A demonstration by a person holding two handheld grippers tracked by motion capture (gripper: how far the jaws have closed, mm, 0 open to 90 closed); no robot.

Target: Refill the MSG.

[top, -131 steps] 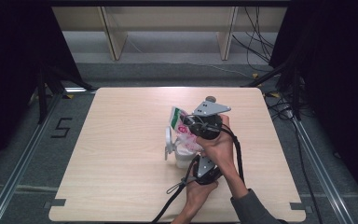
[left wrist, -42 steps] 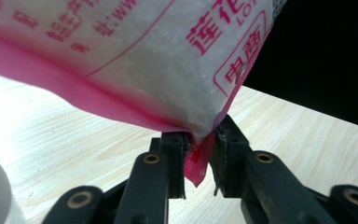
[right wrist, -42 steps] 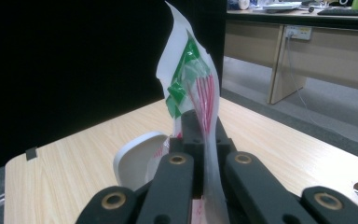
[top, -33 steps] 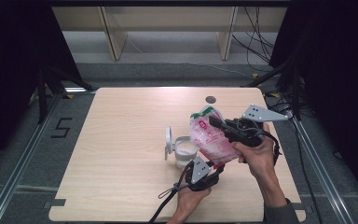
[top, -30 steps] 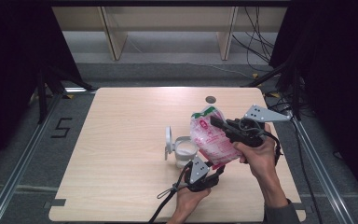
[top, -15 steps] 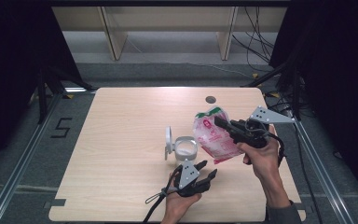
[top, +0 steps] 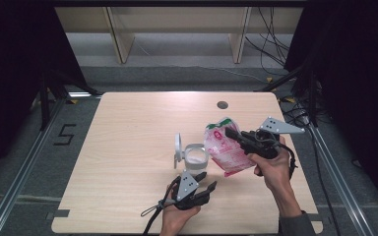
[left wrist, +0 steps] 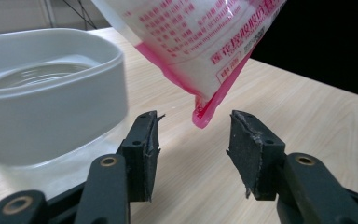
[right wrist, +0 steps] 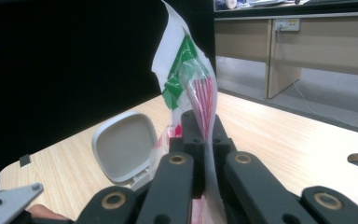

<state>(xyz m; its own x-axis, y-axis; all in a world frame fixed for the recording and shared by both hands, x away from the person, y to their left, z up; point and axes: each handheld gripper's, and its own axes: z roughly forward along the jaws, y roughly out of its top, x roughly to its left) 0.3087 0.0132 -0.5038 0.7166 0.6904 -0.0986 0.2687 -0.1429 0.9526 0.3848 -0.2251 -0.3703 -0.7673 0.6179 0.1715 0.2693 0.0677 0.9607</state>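
A pink and white bag point(top: 225, 151) with a green top hangs tilted above the table, and my right gripper point(top: 230, 132) is shut on its upper part point(right wrist: 196, 88). Just left of it stands a white container point(top: 195, 156) holding a white filling, its hinged lid point(top: 178, 147) upright and open. My left gripper point(top: 207, 181) lies low near the table's front edge, below the container. Its jaws have just been opening and stand apart point(left wrist: 193, 135). The bag's lower corner point(left wrist: 204, 112) hangs beyond them, untouched. The container's wall point(left wrist: 51, 102) is at their left.
The wooden table point(top: 128, 128) has a round hole point(top: 222, 104) near its far right edge. Metal rails run along both sides on the floor, and cables lie at the far right. The left half of the table is bare wood.
My left gripper has let go of the bag and drawn back toward the front edge and to the left. The right gripper has carried the bag slightly right and lower.
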